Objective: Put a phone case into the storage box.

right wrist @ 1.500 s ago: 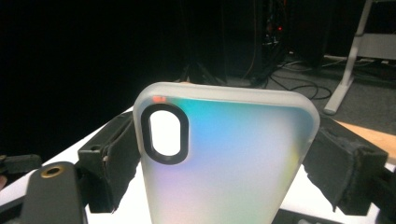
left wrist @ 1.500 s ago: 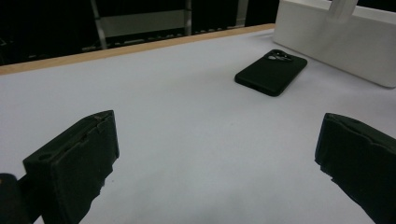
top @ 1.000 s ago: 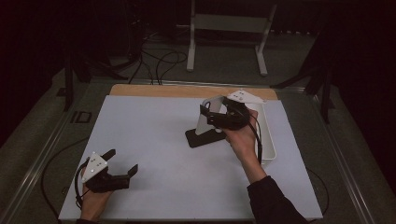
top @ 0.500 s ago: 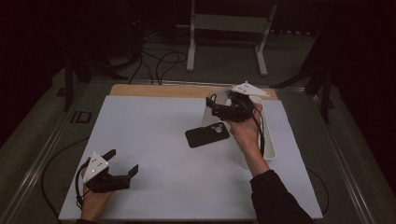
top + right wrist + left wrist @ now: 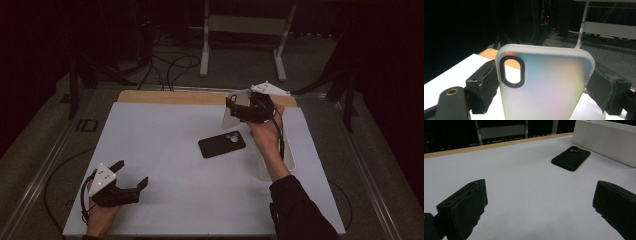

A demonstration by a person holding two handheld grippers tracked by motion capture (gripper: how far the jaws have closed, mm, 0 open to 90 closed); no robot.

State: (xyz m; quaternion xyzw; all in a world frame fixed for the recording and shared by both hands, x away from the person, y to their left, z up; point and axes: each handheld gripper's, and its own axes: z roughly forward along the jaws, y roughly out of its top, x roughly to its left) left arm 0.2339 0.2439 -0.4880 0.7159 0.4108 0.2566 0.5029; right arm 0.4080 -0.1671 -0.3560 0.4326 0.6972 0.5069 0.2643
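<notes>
A black phone (image 5: 221, 144) lies flat, camera side up, on the white mat (image 5: 165, 150) right of centre; the same phone (image 5: 571, 158) lies ahead of the left jaws. My right gripper (image 5: 239, 110) is raised over the far right of the mat, shut on a frosted translucent phone case (image 5: 231, 118). In the right gripper view the case (image 5: 549, 82) stands upright between the jaws, its oval camera cutout at top left. My left gripper (image 5: 132, 173) rests at the near left corner, open, with nothing between its jaws (image 5: 541, 202).
A white tray (image 5: 289, 159) runs along the mat's right edge, under the right forearm; its wall (image 5: 606, 137) rises behind the phone. A wooden strip (image 5: 170, 96) borders the far edge. Cables and a metal stand lie on the floor beyond.
The right gripper has lifted and pulled back to the far right with the case. The black phone, tilted under it before, now lies flat on the mat. The left gripper has stayed put.
</notes>
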